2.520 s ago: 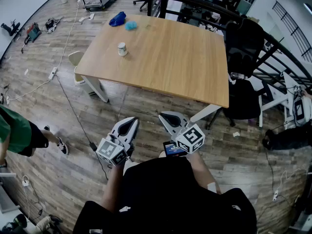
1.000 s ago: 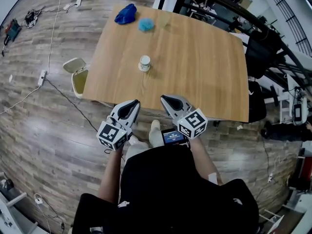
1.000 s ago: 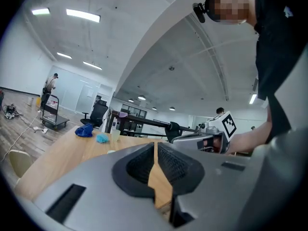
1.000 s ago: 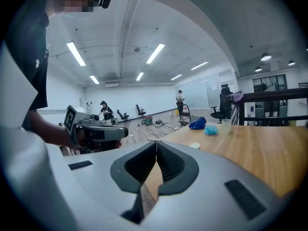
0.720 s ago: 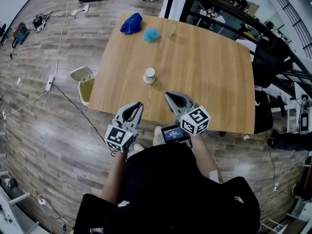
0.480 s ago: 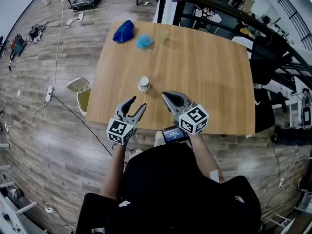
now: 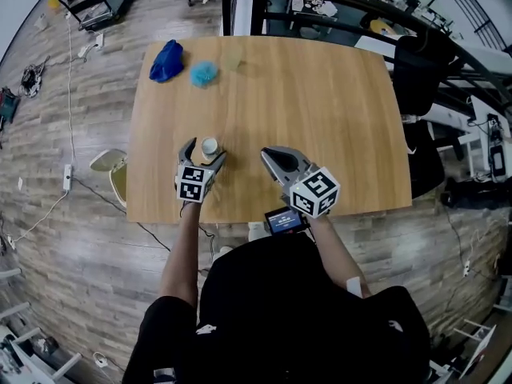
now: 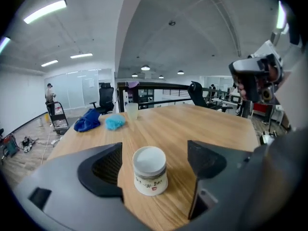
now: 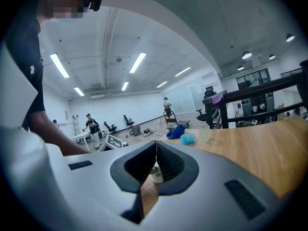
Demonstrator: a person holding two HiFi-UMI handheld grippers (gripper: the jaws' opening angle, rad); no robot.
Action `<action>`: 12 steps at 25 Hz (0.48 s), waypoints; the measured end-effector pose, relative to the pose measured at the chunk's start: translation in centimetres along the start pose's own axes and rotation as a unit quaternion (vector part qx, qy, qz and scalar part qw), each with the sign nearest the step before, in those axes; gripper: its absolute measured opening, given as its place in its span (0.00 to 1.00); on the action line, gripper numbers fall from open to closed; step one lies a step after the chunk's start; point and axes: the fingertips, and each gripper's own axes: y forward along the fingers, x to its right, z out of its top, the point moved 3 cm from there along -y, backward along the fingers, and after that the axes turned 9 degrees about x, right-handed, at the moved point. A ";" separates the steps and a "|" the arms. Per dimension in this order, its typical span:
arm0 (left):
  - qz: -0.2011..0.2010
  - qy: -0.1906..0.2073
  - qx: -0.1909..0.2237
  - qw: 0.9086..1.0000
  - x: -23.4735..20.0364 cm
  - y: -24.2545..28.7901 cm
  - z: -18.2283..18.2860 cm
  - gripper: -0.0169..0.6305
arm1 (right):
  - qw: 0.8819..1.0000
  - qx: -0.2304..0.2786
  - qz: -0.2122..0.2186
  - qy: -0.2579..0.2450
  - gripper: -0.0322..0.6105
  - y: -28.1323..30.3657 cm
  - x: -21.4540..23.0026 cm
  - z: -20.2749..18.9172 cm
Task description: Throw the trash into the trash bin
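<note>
Since half a sec ago the L gripper (image 7: 203,150) has gone fwd past the table (image 7: 336,110) edge and its jaws have just been opening. They now stand wide apart w/ the paper cup (image 8: 150,170) btw them, a gap on each side, pads not on it. Cup stands upright on the table near the front-left edge, long axis vertical, white lid up, print facing the L gripper's camera. R gripper (image 9: 156,152) hangs just right of it over the table, jaws together, nothing btw them. Trash bin (image 7: 114,178) sits on the floor just left of the table, lid flipped open; contents can't be made out. Far-left corner of the table: blue cloth (image 7: 166,61), teal puff (image 7: 203,74), clear cup (image 7: 233,59) upright, contents not readable.
</note>
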 end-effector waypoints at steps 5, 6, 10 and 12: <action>-0.013 -0.030 -0.029 0.999 0.3 2.0 -1.8 0.67 | 1.000 -0.017 -0.010 0.011 0.05 0.5 1.0 -1.4; -0.020 -0.037 -0.032 0.999 0.5 2.2 -2.0 0.66 | 1.000 -0.019 -0.007 0.011 0.05 0.8 0.9 -1.5; -0.037 -0.027 -0.058 0.997 0.9 2.7 -2.2 0.43 | 1.000 -0.021 0.005 0.016 0.05 1.9 0.6 -2.0; -0.038 -0.020 -0.061 0.997 0.8 2.9 -2.3 0.43 | 1.000 -0.025 0.007 0.017 0.05 2.1 0.5 -2.4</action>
